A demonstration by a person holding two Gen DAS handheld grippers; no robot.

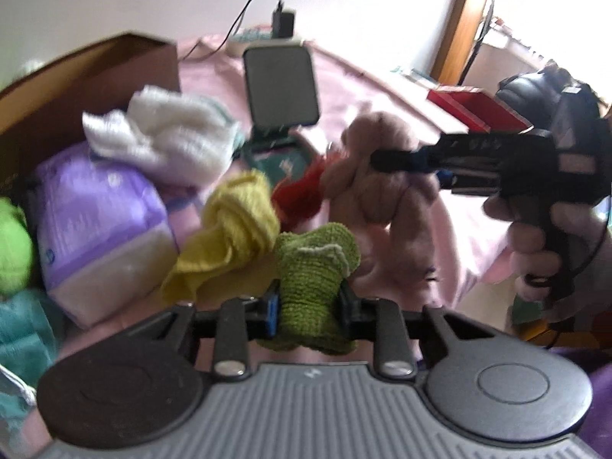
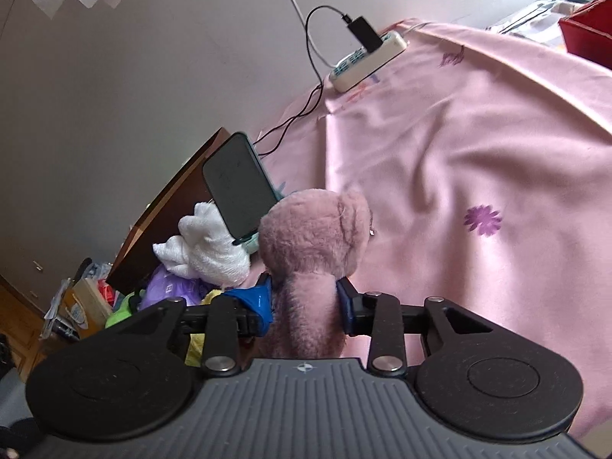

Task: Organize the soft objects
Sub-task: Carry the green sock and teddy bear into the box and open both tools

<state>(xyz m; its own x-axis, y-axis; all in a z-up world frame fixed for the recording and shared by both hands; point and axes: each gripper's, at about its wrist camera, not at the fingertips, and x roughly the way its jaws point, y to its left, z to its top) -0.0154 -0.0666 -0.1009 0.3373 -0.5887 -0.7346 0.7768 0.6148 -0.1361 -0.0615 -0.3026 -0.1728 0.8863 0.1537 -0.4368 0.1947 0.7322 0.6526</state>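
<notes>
A green knitted cloth [image 1: 313,267] sits pinched between the pads of my left gripper [image 1: 308,298], which is shut on it. Just beyond it lie a yellow cloth [image 1: 237,225] and a red fuzzy item [image 1: 298,195]. A pink plush toy [image 2: 313,237] stands between the pads of my right gripper [image 2: 306,298], which is shut on its body. In the left wrist view the same plush toy [image 1: 378,199] hangs from the right gripper [image 1: 394,160], held by a hand at the right.
A white fluffy cloth [image 1: 168,134] rests on a purple pack [image 1: 103,214] beside a brown cardboard box [image 1: 88,72]. A phone on a stand [image 1: 281,88], a power strip [image 2: 369,59] and a red box [image 1: 470,109] sit on the pink sheet [image 2: 478,153].
</notes>
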